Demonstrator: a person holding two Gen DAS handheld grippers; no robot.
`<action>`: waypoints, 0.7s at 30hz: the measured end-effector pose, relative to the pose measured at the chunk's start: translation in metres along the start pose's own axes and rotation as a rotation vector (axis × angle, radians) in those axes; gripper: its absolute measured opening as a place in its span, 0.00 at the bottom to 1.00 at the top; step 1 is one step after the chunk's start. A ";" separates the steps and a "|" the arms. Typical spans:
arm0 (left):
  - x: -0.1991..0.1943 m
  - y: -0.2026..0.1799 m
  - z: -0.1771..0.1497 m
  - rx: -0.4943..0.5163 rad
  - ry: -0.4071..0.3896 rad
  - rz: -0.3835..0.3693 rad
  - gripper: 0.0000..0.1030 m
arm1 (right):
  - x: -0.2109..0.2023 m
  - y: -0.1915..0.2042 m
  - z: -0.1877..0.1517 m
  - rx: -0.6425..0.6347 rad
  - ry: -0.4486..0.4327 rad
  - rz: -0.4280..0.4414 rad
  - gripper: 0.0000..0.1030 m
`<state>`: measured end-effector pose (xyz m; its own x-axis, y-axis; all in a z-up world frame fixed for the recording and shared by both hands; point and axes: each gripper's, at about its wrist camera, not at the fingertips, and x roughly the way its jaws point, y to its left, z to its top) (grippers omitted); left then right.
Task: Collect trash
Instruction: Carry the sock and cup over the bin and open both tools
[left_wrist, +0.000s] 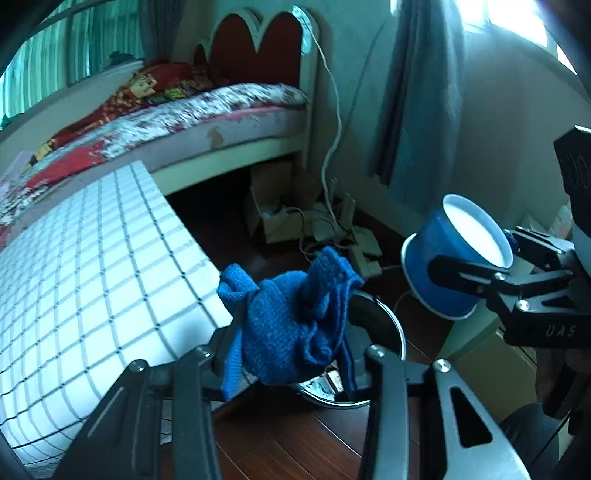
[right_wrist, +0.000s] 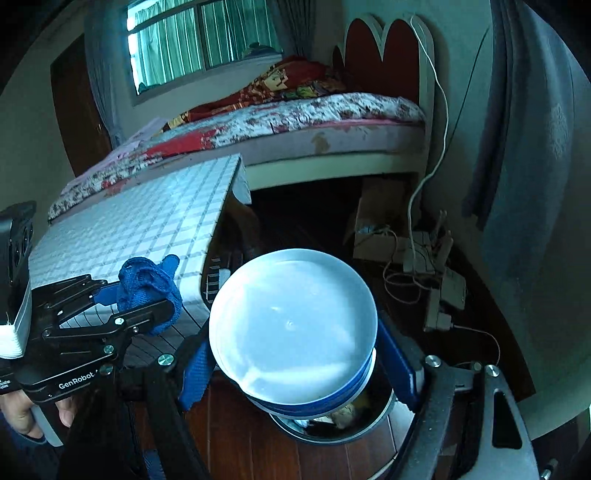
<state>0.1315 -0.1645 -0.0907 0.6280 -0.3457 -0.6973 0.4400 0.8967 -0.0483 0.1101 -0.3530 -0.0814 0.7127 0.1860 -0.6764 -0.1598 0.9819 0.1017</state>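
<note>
A blue knitted cloth (left_wrist: 291, 325) hangs bunched between the fingers of my left gripper (left_wrist: 291, 350), which is shut on it just above a round metal bin (left_wrist: 391, 328) on the wooden floor. My right gripper (left_wrist: 484, 258) comes in from the right, shut on a blue paper cup (left_wrist: 443, 258) with a white inside. In the right wrist view the cup (right_wrist: 291, 325) faces the camera mouth-first between the blue pads (right_wrist: 195, 369) of the right gripper (right_wrist: 295, 365). It hovers over the bin (right_wrist: 369, 428), where some trash shows. The left gripper (right_wrist: 147, 295) with the cloth (right_wrist: 151, 288) is at the left.
A table under a white checked cloth (left_wrist: 92, 258) stands close on the left of the bin. Behind it is a bed (left_wrist: 221, 110) with a red headboard. A cardboard box (left_wrist: 280, 218) and tangled cables lie by the wall. A person's hand (right_wrist: 22, 413) grips the left handle.
</note>
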 end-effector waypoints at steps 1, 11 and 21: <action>0.004 -0.004 -0.002 0.005 0.009 -0.007 0.42 | 0.003 -0.004 -0.004 0.001 0.012 0.000 0.78; 0.050 -0.022 -0.024 -0.021 0.102 -0.048 0.42 | 0.037 -0.042 -0.041 0.010 0.123 -0.003 0.78; 0.102 -0.029 -0.033 -0.032 0.192 -0.082 0.42 | 0.095 -0.057 -0.054 -0.036 0.228 0.053 0.78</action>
<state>0.1619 -0.2170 -0.1842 0.4553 -0.3614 -0.8137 0.4624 0.8770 -0.1307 0.1496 -0.3934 -0.1909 0.5309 0.2204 -0.8183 -0.2201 0.9683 0.1180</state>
